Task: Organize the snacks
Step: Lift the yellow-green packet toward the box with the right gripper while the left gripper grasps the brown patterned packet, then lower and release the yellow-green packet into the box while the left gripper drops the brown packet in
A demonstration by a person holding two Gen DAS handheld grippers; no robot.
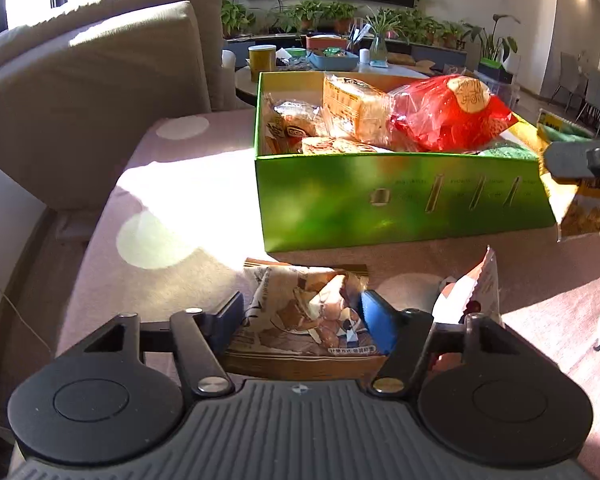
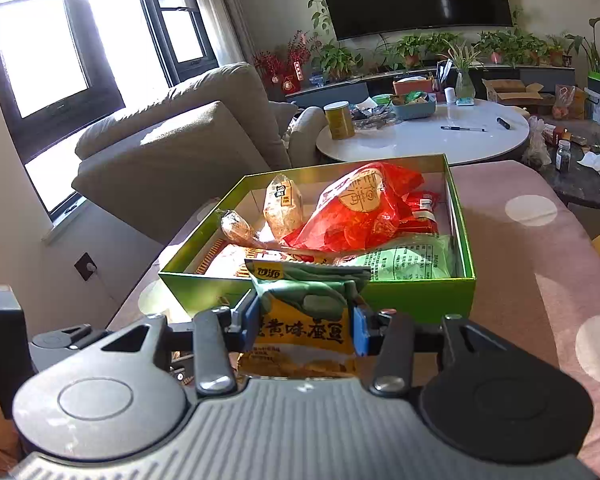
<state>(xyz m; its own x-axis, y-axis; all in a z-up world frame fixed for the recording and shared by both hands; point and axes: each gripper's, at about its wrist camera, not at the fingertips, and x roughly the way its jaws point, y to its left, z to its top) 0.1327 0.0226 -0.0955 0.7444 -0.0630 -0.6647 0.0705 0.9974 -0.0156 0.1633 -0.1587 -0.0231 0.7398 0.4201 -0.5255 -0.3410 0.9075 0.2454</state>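
Observation:
A green box [image 1: 400, 200] of snacks stands on the pink dotted sofa cover; it also shows in the right wrist view [image 2: 420, 296]. It holds a red bag [image 1: 448, 116], wrapped breads [image 1: 352, 108] and a green packet [image 2: 404, 260]. My left gripper [image 1: 304, 316] is low in front of the box, its fingers closed around a brown-and-white snack packet [image 1: 300, 312] lying on the cover. My right gripper [image 2: 304, 320] is shut on a yellow-and-green snack bag [image 2: 300, 320], held just before the box's near wall; it shows at the right edge of the left view [image 1: 580, 160].
A small white-and-red packet [image 1: 476, 288] lies right of my left gripper. Beige sofa cushions [image 1: 88, 92] stand to the left. A round white table [image 2: 424, 136] with a yellow tin, a basket and pens is behind the box. A dark side table [image 2: 584, 176] is at right.

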